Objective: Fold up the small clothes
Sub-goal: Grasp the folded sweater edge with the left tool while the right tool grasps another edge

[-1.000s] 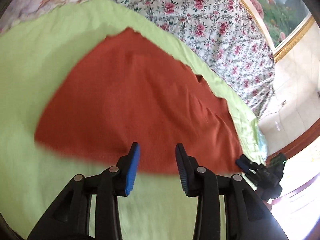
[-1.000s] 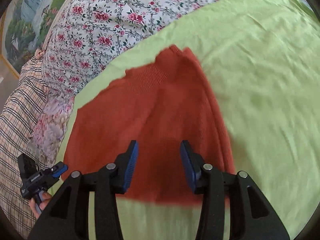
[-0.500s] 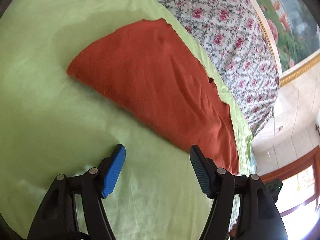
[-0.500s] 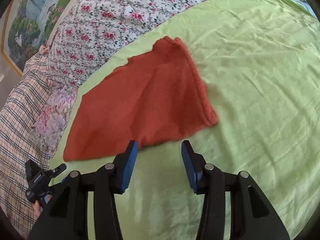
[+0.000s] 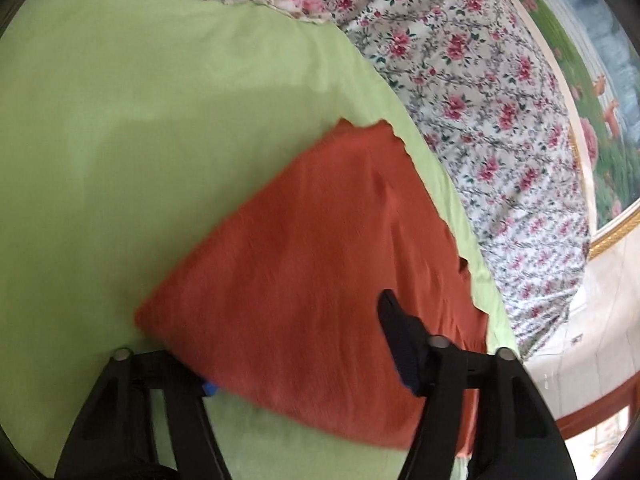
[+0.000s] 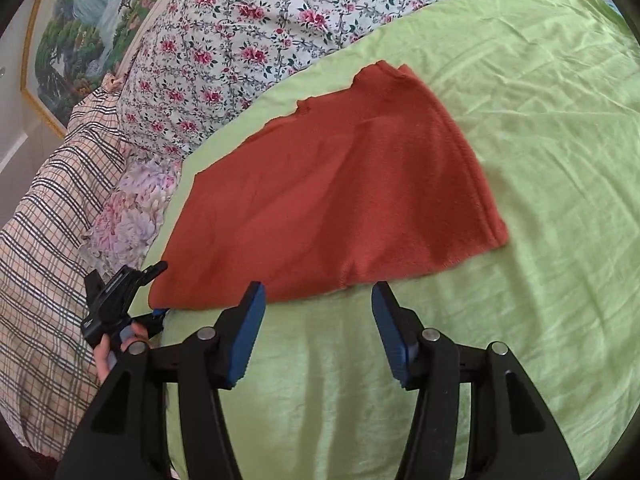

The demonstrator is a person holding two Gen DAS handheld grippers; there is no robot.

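Observation:
A rust-red knit garment (image 6: pixel 340 184) lies folded flat on the lime-green sheet (image 6: pixel 540 120). In the left wrist view the garment (image 5: pixel 312 264) fills the middle. My left gripper (image 5: pixel 288 340) straddles its near corner: the left finger is hidden under the cloth with only a bit of blue pad showing, and the right finger (image 5: pixel 400 336) rests above it. Its jaws are closing with the cloth between them, still a wide gap apart. The right wrist view shows the left gripper (image 6: pixel 156 292) at that corner, held by a hand (image 6: pixel 108 352). My right gripper (image 6: pixel 319 292) is opening, empty, just short of the garment's near edge.
A flowered quilt (image 6: pixel 260 40) borders the sheet's far side, with a checked blanket (image 6: pixel 44 220) and a pale floral pillow (image 6: pixel 128 216) at the left. A framed landscape picture (image 6: pixel 80 32) hangs behind. The tiled floor (image 5: pixel 600 320) shows past the bed's edge.
The left gripper pulled off the garment, widened, then rolled and came in low at its corner, one finger slipping under the cloth. The right gripper backed off the garment and its jaws spread wider.

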